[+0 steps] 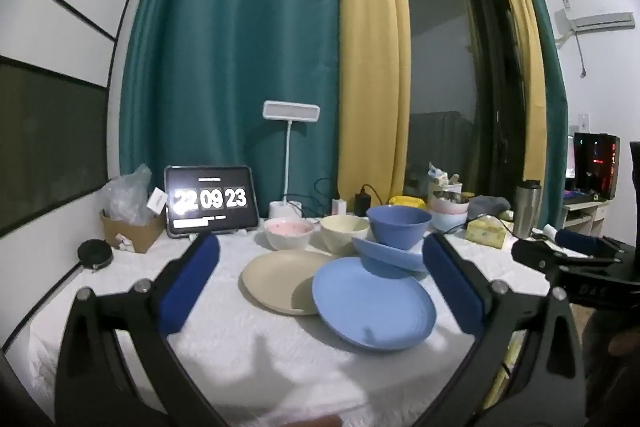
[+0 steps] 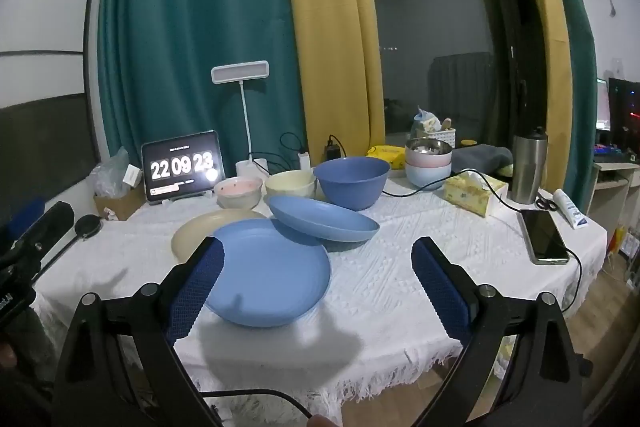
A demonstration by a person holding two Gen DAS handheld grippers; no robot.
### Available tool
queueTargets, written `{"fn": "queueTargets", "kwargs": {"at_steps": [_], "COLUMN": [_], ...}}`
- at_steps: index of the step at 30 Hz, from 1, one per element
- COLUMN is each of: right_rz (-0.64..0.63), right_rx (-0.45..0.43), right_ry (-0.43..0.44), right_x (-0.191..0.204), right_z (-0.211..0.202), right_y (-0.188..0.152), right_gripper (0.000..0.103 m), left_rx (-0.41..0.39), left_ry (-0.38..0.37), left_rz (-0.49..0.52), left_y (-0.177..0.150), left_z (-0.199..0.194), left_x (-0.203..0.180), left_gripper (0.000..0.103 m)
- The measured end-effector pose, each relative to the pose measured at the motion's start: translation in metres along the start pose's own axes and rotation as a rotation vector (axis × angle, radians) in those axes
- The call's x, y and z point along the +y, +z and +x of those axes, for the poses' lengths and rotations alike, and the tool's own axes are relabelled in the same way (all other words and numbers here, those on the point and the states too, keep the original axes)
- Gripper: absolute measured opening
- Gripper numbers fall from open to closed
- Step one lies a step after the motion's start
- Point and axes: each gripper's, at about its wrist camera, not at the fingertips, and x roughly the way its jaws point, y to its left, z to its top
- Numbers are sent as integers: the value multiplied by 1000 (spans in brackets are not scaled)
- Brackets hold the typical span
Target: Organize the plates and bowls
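Note:
A flat blue plate (image 1: 374, 303) (image 2: 268, 273) lies on the white tablecloth, overlapping a beige plate (image 1: 280, 281) (image 2: 200, 227). Behind it a shallow blue dish (image 1: 390, 257) (image 2: 324, 219) rests tilted. Further back stand a large blue bowl (image 1: 398, 227) (image 2: 352, 183), a cream bowl (image 1: 344, 233) (image 2: 290, 185) and a pink bowl (image 1: 288, 233) (image 2: 238, 191). My left gripper (image 1: 320, 251) is open and empty above the table, in front of the plates. My right gripper (image 2: 318, 251) is open and empty, its left finger over the blue plate's edge; it also shows in the left wrist view (image 1: 572, 247).
A tablet clock (image 1: 212, 201) (image 2: 182, 165), a desk lamp (image 1: 290, 111) and a cardboard box (image 1: 128, 231) stand at the back left. Stacked pastel bowls (image 2: 428, 161), a tissue box (image 2: 474, 193), a steel tumbler (image 2: 528, 165), a phone (image 2: 544, 237) and cables lie at the right.

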Motion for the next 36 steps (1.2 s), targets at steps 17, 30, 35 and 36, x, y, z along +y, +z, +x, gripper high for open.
{"fn": "queueTargets", "kwargs": {"at_steps": [17, 30, 35, 36], "right_rz": [7, 10, 16, 16], "right_rx": [7, 10, 10, 10], "right_ry": [4, 5, 4, 4], "right_x": [-1, -2, -6, -6], "right_z": [2, 2, 4, 4], "right_y": [-5, -6, -11, -10], "right_gripper": [97, 97, 97, 97], "left_rx": [27, 26, 28, 26], "left_ry": [1, -1, -4, -2], "left_rz": [20, 22, 24, 22], "left_y": [8, 8, 8, 8], "left_z": [4, 5, 5, 5], "left_x": [1, 3, 3, 3], "left_gripper": [102, 102, 102, 102]}}
